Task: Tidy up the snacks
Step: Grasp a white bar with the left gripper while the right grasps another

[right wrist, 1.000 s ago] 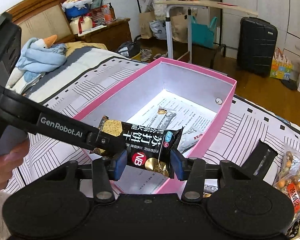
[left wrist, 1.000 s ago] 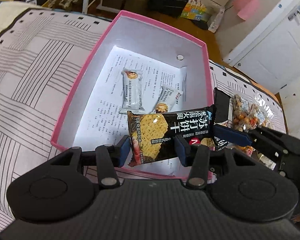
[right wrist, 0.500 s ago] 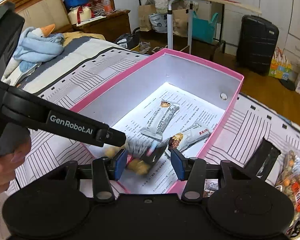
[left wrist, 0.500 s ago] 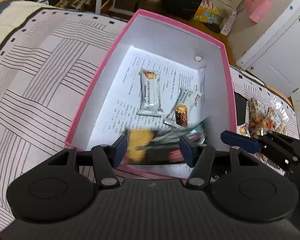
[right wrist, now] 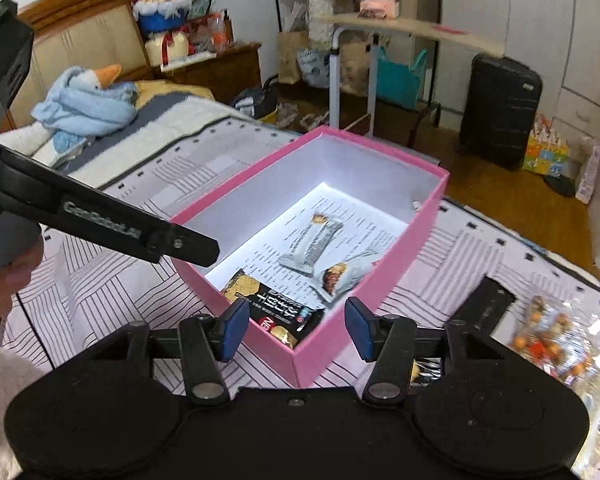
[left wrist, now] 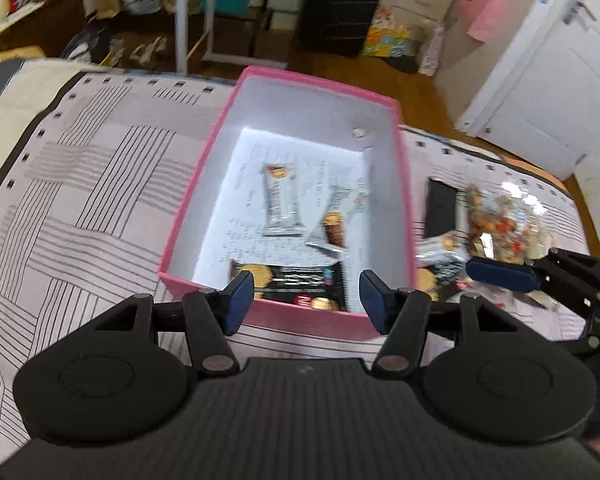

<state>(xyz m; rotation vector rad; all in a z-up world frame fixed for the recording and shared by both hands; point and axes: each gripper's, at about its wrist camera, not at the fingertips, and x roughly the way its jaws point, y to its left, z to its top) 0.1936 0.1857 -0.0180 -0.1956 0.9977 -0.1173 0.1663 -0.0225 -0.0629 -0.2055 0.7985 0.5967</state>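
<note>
- The left gripper [left wrist: 307,294] is standing with its blue pads apart and nothing between them, its jaws having just been opening; a second ago it was sharing a hold on the black cracker packet [left wrist: 296,280], which is now lying flat in the near end of the pink box [left wrist: 188,216]
- Inside the box, two silver snack bars [left wrist: 282,200] are lying on the printed paper lining (so three snacks are stored by my count)
- The right gripper [right wrist: 296,330] is likewise hanging empty, jaws just widened, pointing steeply down over the box's near corner
- On the bed [right wrist: 452,256] to the right, a clear bag of mixed nuts [right wrist: 556,336] and a black packet [right wrist: 488,308] are waiting, probably next
</note>
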